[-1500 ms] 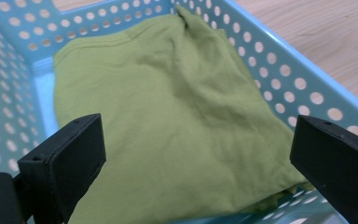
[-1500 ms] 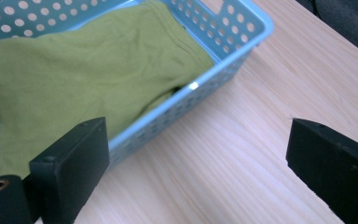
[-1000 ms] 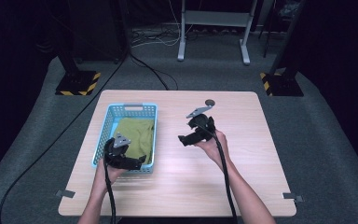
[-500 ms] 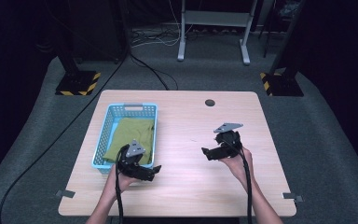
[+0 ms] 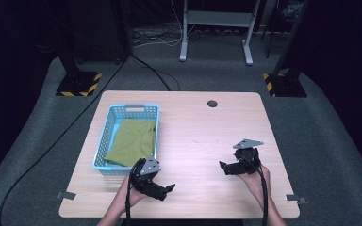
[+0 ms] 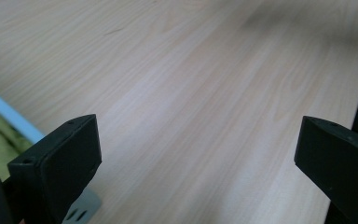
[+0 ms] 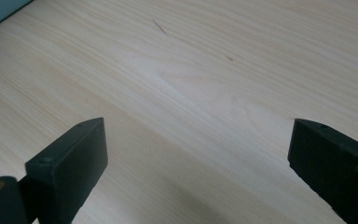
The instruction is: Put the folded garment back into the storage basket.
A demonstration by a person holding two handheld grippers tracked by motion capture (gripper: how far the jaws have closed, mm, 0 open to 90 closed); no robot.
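High view: both hand-held grippers gape wide over bare table (image 5: 193, 127) (basket (image 5: 104, 136) left).

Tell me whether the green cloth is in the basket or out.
In: the green cloth lies inside the blue basket.

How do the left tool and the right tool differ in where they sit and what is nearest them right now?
The left tool sits at the table's near edge, just beside the blue basket holding the green cloth; the right tool sits farther up the table, with only bare wood around it. The left tool points right, the right tool points left, so they face each other. Both are open and hold nothing.
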